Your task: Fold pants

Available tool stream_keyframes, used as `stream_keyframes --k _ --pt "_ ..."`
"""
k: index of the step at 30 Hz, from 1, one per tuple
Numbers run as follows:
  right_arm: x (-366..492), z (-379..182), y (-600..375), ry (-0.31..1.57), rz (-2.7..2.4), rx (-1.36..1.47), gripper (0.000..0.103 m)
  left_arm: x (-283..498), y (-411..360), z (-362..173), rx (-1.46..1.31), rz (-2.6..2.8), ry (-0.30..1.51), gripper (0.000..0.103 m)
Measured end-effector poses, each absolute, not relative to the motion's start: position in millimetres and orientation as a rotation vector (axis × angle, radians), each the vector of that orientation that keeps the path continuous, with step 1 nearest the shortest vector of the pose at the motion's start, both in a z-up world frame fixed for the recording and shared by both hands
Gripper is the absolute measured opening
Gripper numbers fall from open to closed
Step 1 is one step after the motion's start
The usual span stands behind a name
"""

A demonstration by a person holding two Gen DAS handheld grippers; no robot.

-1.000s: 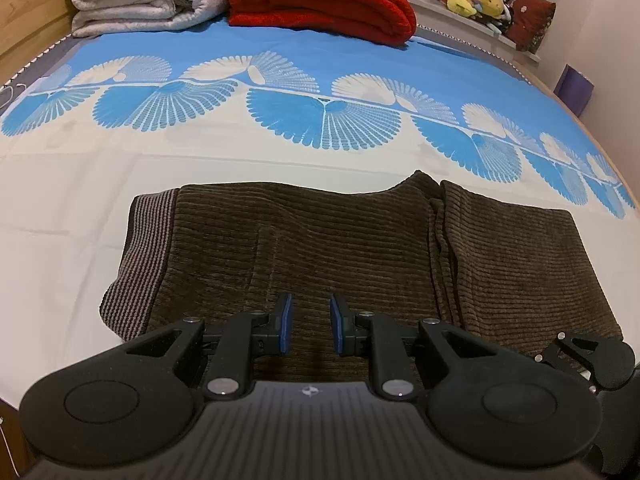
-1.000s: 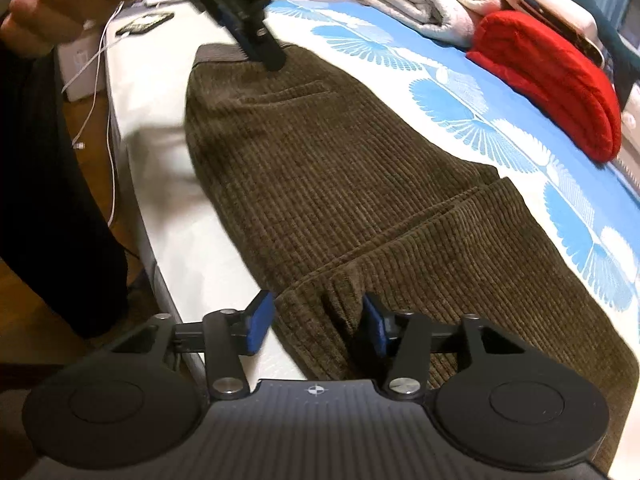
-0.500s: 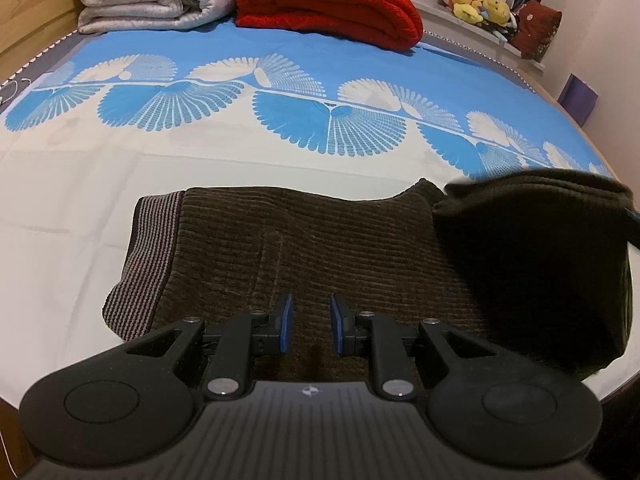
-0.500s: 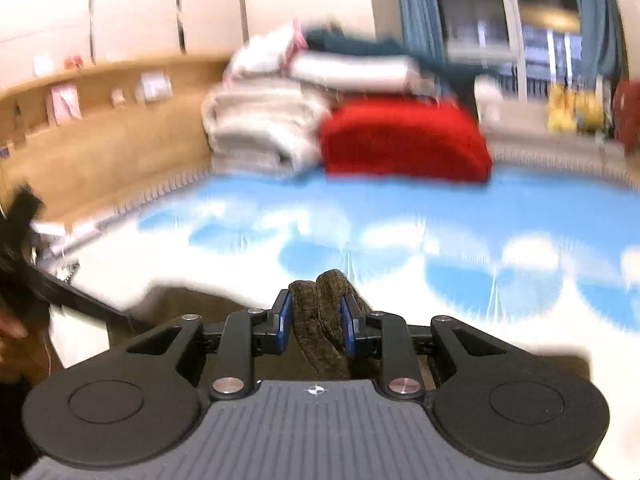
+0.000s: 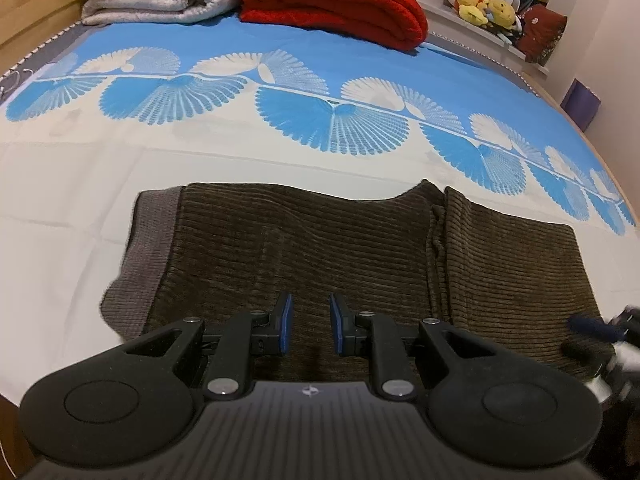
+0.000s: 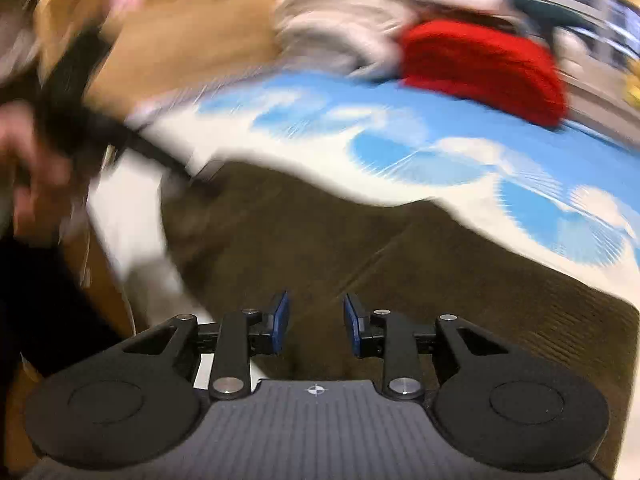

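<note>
left wrist view: brown corduroy pants (image 5: pixel 360 248) folded flat on the near, white part of the bed (image 5: pixel 80 184), left gripper (image 5: pixel 309 324) over them, jaws slightly apart, gripping nothing. right wrist view: blurry, right gripper (image 6: pixel 315 320) opening, empty, pants underneath.

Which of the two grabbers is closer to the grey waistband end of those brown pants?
Left. The left gripper hangs over the pants beside the grey waistband. The right gripper, jaws opening with nothing between them, is at the opposite end.
</note>
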State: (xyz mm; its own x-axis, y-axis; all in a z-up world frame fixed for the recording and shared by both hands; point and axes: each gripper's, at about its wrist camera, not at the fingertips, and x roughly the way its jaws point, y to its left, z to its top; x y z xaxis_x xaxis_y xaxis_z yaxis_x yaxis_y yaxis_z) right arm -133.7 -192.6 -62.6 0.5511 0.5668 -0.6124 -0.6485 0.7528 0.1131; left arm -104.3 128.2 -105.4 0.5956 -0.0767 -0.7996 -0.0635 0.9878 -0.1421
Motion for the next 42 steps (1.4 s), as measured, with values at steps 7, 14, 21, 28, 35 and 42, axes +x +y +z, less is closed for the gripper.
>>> stream_keyframes --k 7,14,21,28,35,42 --pt "-115.5 -65.3 -278.0 0.741 0.435 0.004 0.032 -98.1 77.9 -106.3 -0.123 -0.183 0.942 0.022" --pt "-128.4 -88.5 -340.4 0.827 0.193 0.057 0.028 -99.4 10.1 -122.1 -0.003 -0.373 0.985 0.022" --pt "-128.0 -114.5 -360.7 0.961 0.102 0.036 0.022 -105.7 -20.8 -168.6 0.200 -0.375 1.105 0.023" --pt "-114.9 -122.8 -343.6 1.006 0.083 -0.072 0.023 -117.3 22.8 -160.1 0.093 -0.314 1.093 0.024" --pt "-110.9 -39.8 -346.6 0.686 0.161 0.104 0.024 -134.0 138.9 -131.0 -0.301 -0.019 0.921 0.066" --pt "-101.2 -18.5 -347.3 0.558 0.277 0.170 0.032 -140.2 214.9 -146.2 -0.507 0.217 0.942 0.066"
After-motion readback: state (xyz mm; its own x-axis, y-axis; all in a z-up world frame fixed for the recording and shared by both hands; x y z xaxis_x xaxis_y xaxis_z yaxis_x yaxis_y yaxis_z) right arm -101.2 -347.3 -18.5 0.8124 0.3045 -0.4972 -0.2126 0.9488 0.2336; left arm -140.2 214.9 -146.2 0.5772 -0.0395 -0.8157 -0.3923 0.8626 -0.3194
